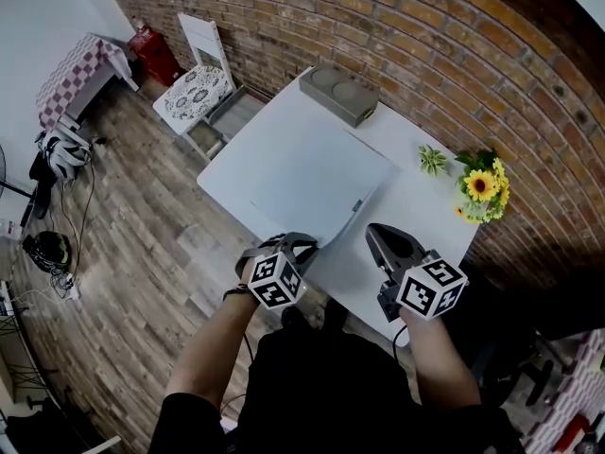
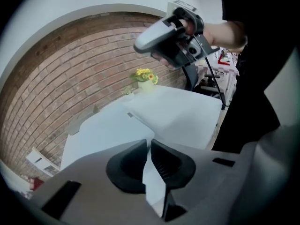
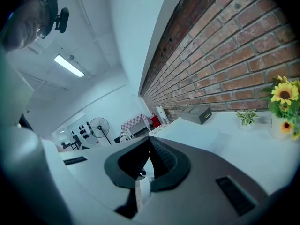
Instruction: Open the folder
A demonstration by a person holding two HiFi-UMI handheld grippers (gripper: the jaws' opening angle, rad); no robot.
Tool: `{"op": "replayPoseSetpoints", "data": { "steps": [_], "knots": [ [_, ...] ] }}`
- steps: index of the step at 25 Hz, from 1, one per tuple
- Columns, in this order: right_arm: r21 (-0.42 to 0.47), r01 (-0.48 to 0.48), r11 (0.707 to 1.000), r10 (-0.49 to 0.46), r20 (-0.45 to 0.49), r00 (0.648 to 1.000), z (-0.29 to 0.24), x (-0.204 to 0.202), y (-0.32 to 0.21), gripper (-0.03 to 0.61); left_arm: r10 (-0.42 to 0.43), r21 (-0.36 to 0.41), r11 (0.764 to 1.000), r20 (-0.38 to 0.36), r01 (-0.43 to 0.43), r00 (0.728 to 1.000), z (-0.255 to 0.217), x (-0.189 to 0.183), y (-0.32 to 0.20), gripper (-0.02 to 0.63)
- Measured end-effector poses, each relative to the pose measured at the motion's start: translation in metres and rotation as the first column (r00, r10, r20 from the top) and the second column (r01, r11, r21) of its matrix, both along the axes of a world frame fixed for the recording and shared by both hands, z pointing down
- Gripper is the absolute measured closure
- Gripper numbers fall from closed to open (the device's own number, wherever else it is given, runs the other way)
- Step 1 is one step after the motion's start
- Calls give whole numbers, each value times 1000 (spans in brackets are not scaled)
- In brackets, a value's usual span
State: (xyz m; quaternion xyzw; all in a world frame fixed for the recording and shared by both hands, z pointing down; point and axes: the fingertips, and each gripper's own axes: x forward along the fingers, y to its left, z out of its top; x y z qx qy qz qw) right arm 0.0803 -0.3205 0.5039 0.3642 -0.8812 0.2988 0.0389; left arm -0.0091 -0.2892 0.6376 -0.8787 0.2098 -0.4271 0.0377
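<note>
The left tongs [image 1: 301,241] are nearest the person, at the near corner of the folder [image 1: 302,173]. They tilt down, and their jaws are pinched nearly together on the folder's thin white edge. The left gripper view shows that corner running straight in between the dark pads [image 2: 166,163].

The right tongs [image 1: 380,235] are just off the folder's near right side, held above bare table [image 1: 416,211]. Their jaws are closed against each other and nothing is caught in them.

The folder is white and lies across the middle of the white table, with a small grey mark on its right edge.

To the right of the folder and well apart from it stand a small green plant [image 1: 433,160] and a sunflower pot [image 1: 484,189]. Past the folder's far corner a grey box [image 1: 338,93] sits at the table's far end. Left of the folder's far side and off the table is a white chair [image 1: 194,93] with a patterned seat. Behind the folder and everything else runs the brick wall [image 1: 378,26].
</note>
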Motion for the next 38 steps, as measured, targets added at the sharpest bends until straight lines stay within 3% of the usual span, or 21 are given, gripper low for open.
{"op": "replayPoseSetpoints", "data": {
  "steps": [9, 13, 16, 18, 20, 24, 26, 28, 32, 36, 38],
  "knots": [
    [3, -3, 1000, 3, -8, 1000, 1, 9, -3, 563, -60, -30, 998, -157, 56, 986, -51, 31, -10, 591],
    [39, -20, 999, 20, -10, 1000, -9, 20, -8, 563, -114, 0, 993, -277, 119, 954, -92, 45, -26, 591],
    [56, -27, 998, 28, -5, 1000, -14, 28, -12, 563, -171, -8, 983, -374, 181, 911, -120, 44, -38, 591],
    [61, -27, 998, 27, 0, 1000, -16, 32, -12, 563, -223, -29, 972, -437, 234, 871, -135, 37, -43, 591],
    [64, -26, 998, 26, 3, 1000, -16, 34, -13, 563, -295, -61, 950, -506, 307, 811, -148, 23, -47, 591],
    [42, -29, 999, 29, 11, 1000, -9, 31, -18, 563, -449, -171, 874, -640, 455, 623, -157, -24, -53, 591],
    [16, -30, 999, 30, 18, 999, -2, 27, -20, 563, -490, -189, 839, -667, 510, 560, -157, -47, -51, 591],
    [-3, -31, 1000, 31, 17, 999, 5, 22, -20, 563, -512, -155, 809, -660, 567, 550, -156, -69, -49, 592],
    [-11, -37, 999, 37, 9, 999, 9, 10, -26, 563, -548, -73, 760, -607, 646, 576, -151, -107, -49, 594],
    [-8, -52, 999, 52, 6, 999, 7, -9, -34, 563, -568, -26, 744, -552, 668, 611, -140, -137, -51, 592],
    [-4, -51, 999, 51, 0, 999, 4, -22, -37, 563, -582, -19, 733, -534, 680, 613, -133, -153, -54, 592]
  ]
}}
